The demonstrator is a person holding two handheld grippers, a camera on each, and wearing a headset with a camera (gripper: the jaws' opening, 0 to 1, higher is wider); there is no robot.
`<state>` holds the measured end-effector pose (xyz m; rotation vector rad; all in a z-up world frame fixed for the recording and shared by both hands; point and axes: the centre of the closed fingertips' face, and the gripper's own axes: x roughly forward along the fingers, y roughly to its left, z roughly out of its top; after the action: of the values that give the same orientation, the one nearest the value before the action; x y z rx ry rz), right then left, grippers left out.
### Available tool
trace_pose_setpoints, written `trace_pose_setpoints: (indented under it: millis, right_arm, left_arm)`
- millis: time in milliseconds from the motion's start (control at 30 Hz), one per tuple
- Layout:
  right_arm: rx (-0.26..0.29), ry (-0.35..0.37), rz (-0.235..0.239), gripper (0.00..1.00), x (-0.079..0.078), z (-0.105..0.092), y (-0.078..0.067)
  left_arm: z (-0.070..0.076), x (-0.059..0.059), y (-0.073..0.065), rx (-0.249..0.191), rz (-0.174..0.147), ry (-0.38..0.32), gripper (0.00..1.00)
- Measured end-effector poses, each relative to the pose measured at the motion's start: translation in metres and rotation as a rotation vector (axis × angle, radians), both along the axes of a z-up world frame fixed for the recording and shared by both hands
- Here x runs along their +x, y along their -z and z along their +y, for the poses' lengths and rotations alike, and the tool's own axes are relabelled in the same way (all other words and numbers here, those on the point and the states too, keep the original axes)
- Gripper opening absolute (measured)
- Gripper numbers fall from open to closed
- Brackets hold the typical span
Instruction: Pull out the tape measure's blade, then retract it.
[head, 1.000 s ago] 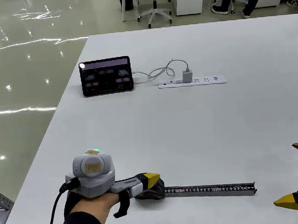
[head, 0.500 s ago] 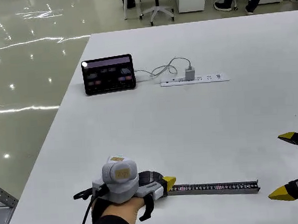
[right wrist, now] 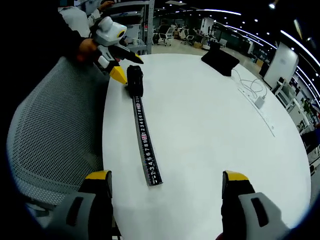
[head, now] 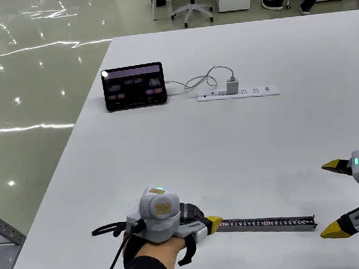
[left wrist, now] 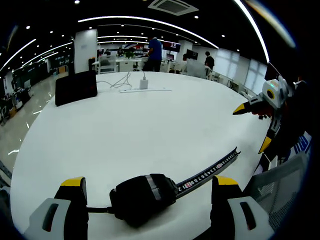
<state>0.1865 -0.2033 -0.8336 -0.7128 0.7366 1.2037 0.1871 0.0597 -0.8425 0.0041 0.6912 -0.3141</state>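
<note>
Tape measure: black, rounded tape measure (left wrist: 142, 200) lies on the white surface (head: 228, 150) near its front edge, between the left tool's jaws.
Blade: dark numbered blade (head: 268, 224) is pulled out of the case and lies flat on the surface, running straight towards the right tool; its end sits free.
Left tool: grey, yellow-tipped left tool (left wrist: 149, 182), held in a hand (head: 152, 253), is spread wide, one jaw on each side of the case, with a gap showing on both sides.
Right tool: right tool (right wrist: 166, 175) stands wide open and grips nothing; the blade's end lies just ahead of it, nearer the left-hand jaw in the right gripper view.
Far side: black tablet (head: 134, 85) stands beside a white power strip (head: 237, 93) with a plugged-in charger and cable.
</note>
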Motion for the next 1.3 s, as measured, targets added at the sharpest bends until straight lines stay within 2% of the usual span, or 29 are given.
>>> trace_pose_setpoints:
  millis: [67, 133, 367, 433, 600, 733, 900, 1067, 1133, 1300]
  right_arm:
    - [-0.023, -0.025, 0.015, 0.82, -0.003, 0.001, 0.007]
    - [-0.046, -0.047, 0.026, 0.8, -0.004, 0.001, 0.013]
    - [-0.095, -0.106, 0.051, 0.65, -0.005, 0.001, 0.026]
    - [-0.106, -0.119, 0.06, 0.62, -0.006, 0.003, 0.029]
    - [-0.143, -0.148, 0.09, 0.55, -0.01, 0.002, 0.039]
    - [-0.19, -0.2, 0.105, 0.49, -0.017, -0.001, 0.051]
    - [-0.197, -0.212, 0.114, 0.3, -0.015, -0.002, 0.054]
    - [-0.205, -0.214, 0.139, 0.23, -0.017, -0.003, 0.059]
    - [-0.207, -0.203, 0.141, 0.22, -0.016, -0.004, 0.061]
    - [-0.209, -0.201, 0.147, 0.18, -0.017, -0.006, 0.066]
  left_arm:
    - [-0.001, 0.001, -0.002, 0.002, -0.012, 0.006, 1.0]
    - [-0.003, 0.0, -0.001, -0.013, -0.01, 0.005, 1.0]
    - [0.0, 0.002, -0.001, -0.013, -0.017, -0.004, 1.0]
    - [0.004, 0.004, -0.005, -0.038, -0.029, -0.026, 1.0]
    - [0.005, 0.005, -0.004, -0.039, -0.024, -0.036, 1.0]
    - [0.003, 0.005, -0.005, -0.041, -0.026, -0.03, 1.0]
    - [0.004, 0.004, -0.003, -0.041, -0.019, -0.031, 1.0]
    - [0.003, 0.004, -0.003, -0.044, -0.017, -0.03, 1.0]
    - [0.001, 0.003, -0.001, -0.053, -0.006, -0.026, 1.0]
    - [0.001, 0.004, -0.001, -0.049, -0.01, -0.027, 1.0]
